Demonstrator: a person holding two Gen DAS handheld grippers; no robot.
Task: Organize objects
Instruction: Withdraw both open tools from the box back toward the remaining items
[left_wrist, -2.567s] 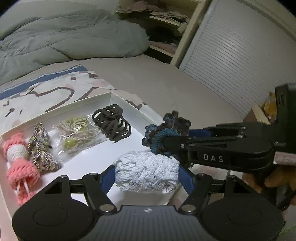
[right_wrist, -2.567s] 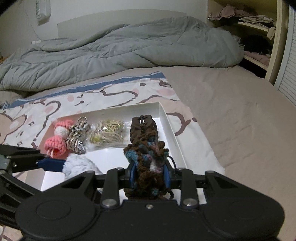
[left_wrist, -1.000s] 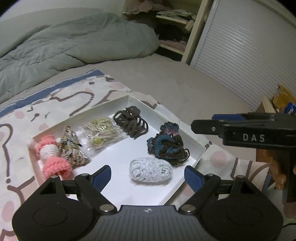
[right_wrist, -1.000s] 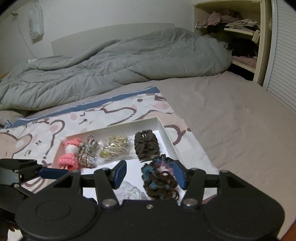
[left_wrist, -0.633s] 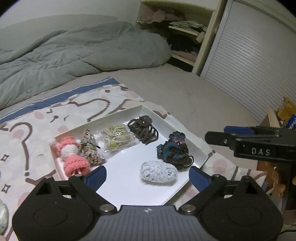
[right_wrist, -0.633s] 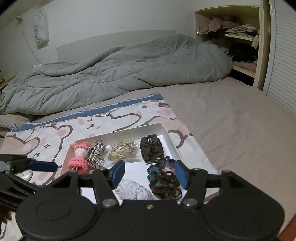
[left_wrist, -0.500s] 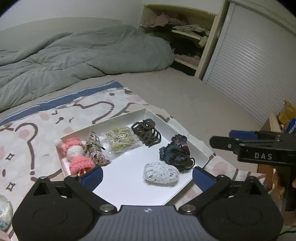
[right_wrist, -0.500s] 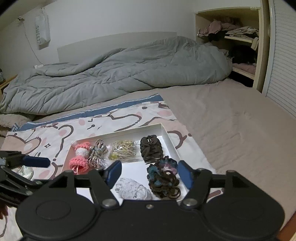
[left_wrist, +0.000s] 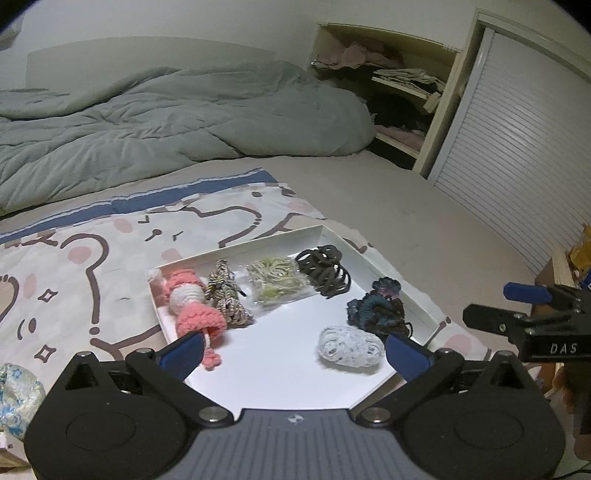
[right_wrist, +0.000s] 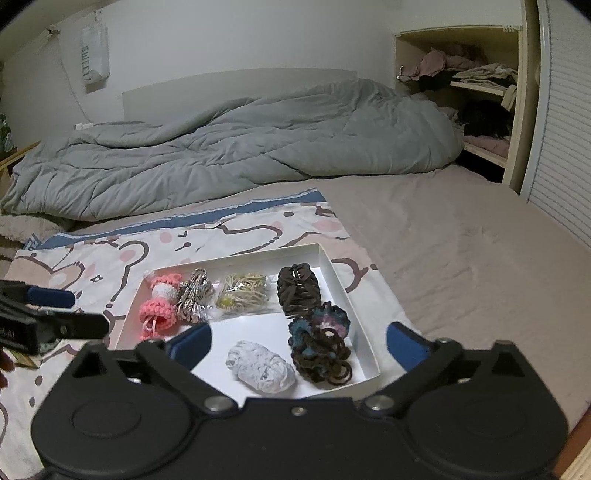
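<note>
A grey duvet (right_wrist: 236, 155) lies bunched across the far side of the bed, at twelve o'clock from the bear-print cloth (right_wrist: 110, 254). On that cloth sits the white tray (right_wrist: 364, 345). Along its far edge lie a pink crochet piece (right_wrist: 159, 302), a striped scrunchie (right_wrist: 194, 295), a bag of pale hair ties (right_wrist: 242, 291) and a brown claw clip (right_wrist: 297, 291). At six o'clock from the clip rests the dark crochet scrunchie (right_wrist: 321, 345), with the white scrunchie (right_wrist: 262, 365) at its eight o'clock. The left gripper (left_wrist: 293, 349) stands spread wide and empty. The right gripper (right_wrist: 299, 341) has just been opening, its jaws wide above the tray and clear of both scrunchies.
</note>
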